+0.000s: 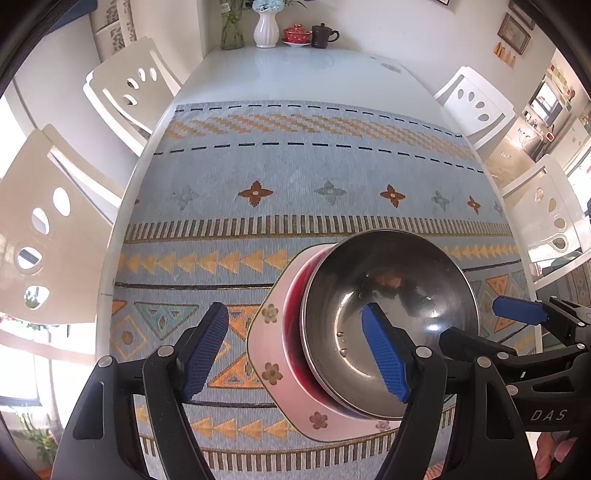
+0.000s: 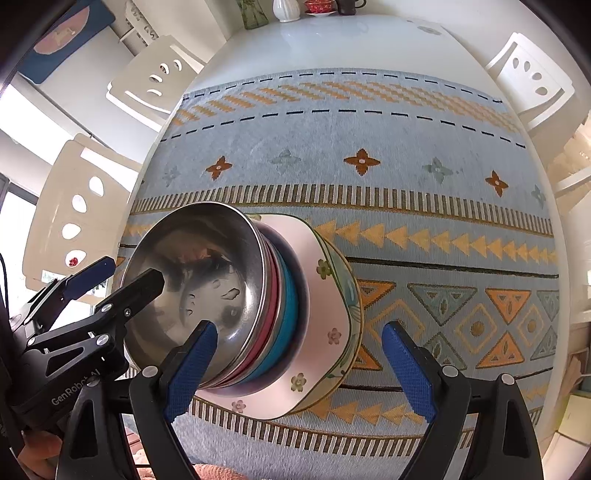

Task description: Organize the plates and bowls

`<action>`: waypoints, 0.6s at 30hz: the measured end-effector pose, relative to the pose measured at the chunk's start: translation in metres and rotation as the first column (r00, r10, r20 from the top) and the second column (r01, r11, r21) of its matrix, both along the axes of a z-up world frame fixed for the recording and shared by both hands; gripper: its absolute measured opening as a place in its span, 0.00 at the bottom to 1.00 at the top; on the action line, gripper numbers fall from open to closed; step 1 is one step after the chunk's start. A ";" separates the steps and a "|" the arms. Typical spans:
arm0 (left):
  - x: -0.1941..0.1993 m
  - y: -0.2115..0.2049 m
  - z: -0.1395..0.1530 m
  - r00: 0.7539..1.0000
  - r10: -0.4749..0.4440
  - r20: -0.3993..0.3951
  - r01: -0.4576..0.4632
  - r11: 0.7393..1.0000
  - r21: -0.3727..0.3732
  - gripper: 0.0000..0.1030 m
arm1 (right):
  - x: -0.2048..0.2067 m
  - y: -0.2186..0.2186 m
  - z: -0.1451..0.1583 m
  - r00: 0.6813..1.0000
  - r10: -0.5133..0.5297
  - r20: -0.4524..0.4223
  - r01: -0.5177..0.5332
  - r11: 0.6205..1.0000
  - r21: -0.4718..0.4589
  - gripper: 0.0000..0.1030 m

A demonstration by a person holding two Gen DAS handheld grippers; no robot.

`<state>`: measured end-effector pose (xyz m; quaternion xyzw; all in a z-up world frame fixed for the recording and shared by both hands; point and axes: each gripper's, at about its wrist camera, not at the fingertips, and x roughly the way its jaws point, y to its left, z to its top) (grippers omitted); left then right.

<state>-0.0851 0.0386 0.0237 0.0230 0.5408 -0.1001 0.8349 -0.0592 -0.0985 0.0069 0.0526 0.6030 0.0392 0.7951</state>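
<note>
White chairs (image 1: pixel 122 88) ring our glossy white surface (image 1: pixel 280 70), and most of it lies under a woven blue mat (image 1: pixel 295 166) with orange triangles and flowers. At the far end we see a white vase (image 1: pixel 266 29), a red lidded cup (image 1: pixel 296 34) and a dark mug (image 1: pixel 323 36).

Near us stands the stack (image 2: pixel 266 306): squarish pink flowered plates (image 2: pixel 328 258) at the bottom, red and teal bowls (image 2: pixel 284 314) nested above, a shiny steel bowl (image 1: pixel 388 295) with water drops on top. We judge the sorting done or nearly so; nothing else is loose on the mat.

Our left gripper (image 1: pixel 295 354) and right gripper (image 2: pixel 299 369) hang over the stack, jaws wide apart and holding nothing.
</note>
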 end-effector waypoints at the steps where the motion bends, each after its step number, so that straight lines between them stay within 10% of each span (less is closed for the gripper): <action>1: 0.000 -0.001 0.000 1.000 -0.003 0.001 0.003 1.000 0.000 0.71 | 0.000 0.000 0.000 1.000 -0.001 0.001 0.001 1.000 -0.001 0.87; 18: 0.004 -0.003 0.004 1.000 -0.019 0.018 0.019 1.000 -0.006 0.71 | 0.005 -0.001 0.005 1.000 0.005 0.007 -0.005 1.000 -0.013 0.87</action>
